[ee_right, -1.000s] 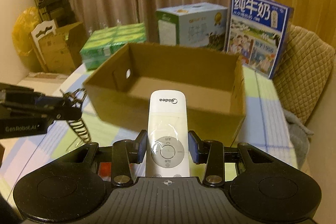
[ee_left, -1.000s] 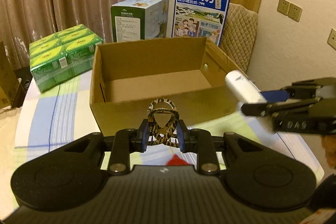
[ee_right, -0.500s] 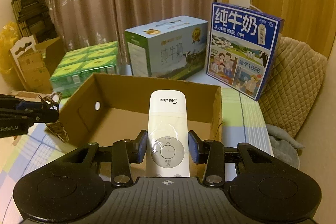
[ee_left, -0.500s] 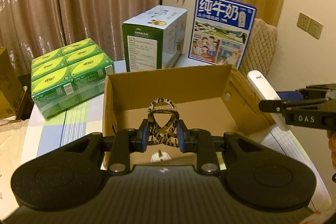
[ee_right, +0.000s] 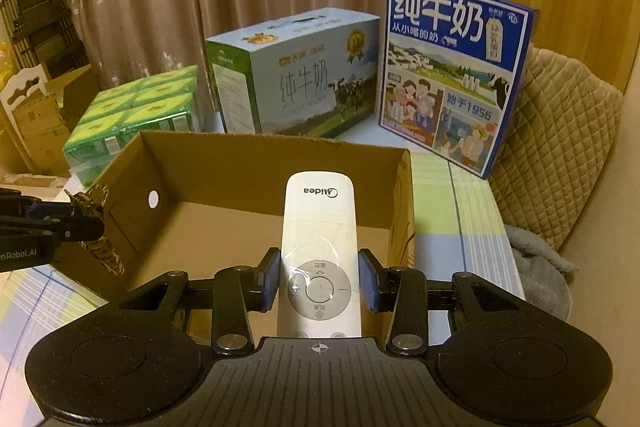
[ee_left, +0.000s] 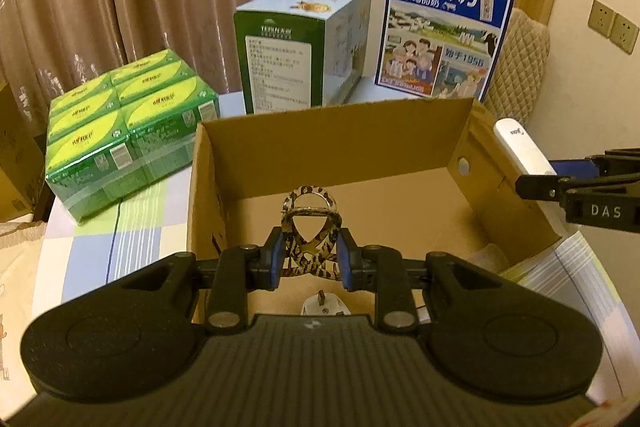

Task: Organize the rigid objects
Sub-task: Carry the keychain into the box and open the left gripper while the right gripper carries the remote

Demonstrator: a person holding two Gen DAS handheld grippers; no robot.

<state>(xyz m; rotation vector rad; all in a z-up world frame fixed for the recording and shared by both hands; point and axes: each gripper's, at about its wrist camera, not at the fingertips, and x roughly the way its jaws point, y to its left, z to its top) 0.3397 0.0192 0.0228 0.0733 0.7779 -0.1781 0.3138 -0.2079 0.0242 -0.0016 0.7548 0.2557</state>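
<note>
Cardboard box (ee_left: 332,147) at the surface's (ee_left: 80,247) middle. Behind it, along the far edge: wrapped cartons (ee_left: 128,131) left, milk case (ee_left: 300,47) centre, milk carton (ee_left: 444,31) at the right corner. Plug (ee_left: 322,305) inside, near the front wall.

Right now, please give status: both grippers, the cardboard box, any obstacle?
Left gripper shut on leopard-print hair claw. Right gripper shut on white Midea remote. Both over open cardboard box. Nothing in the way.
</note>
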